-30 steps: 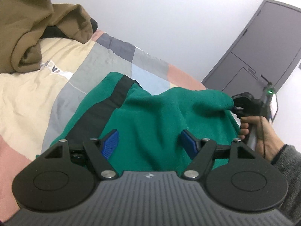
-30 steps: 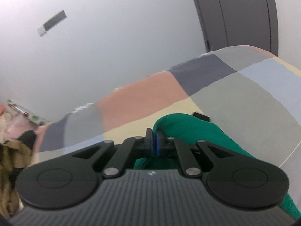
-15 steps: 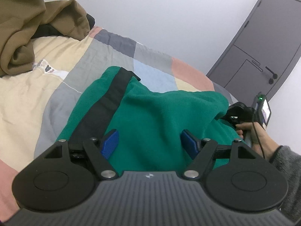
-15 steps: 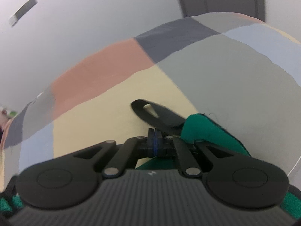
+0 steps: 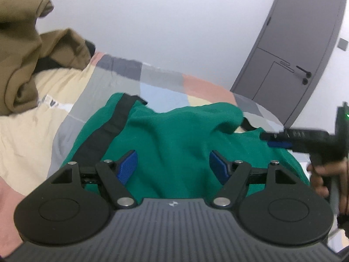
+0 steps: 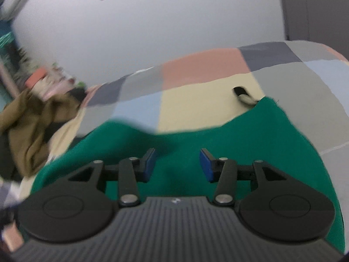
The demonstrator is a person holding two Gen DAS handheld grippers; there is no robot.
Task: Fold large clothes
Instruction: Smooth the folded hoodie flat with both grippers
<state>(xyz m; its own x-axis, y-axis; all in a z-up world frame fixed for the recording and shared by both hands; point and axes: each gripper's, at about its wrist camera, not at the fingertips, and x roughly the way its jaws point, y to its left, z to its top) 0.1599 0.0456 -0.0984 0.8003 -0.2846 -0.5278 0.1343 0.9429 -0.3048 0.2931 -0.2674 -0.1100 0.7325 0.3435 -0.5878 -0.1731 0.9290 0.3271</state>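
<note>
green garment (image 5: 174,135): we see it lying rumpled on the bed (image 5: 43,118), a black strip (image 5: 104,135) running along its left side, 1 fold raised toward the right.
left gripper (image 5: 173,166): we see its jaws spread wide over the green cloth, blue pads (image 5: 127,166) apart, nothing pinched.
right gripper (image 6: 177,164): jaws have just been opening; we see them parted above the garment (image 6: 196,135), no cloth between the pads.
right gripper, left view (image 5: 277,140): at the garment's right edge, held by a hand (image 5: 320,176).
brown clothing (image 5: 24,65): heaped at the far left of the bed, apart from the green garment.
bedcover: patchwork of beige, grey, pink, blue.
door (image 5: 305,50): grey, behind the bed, right.
</note>
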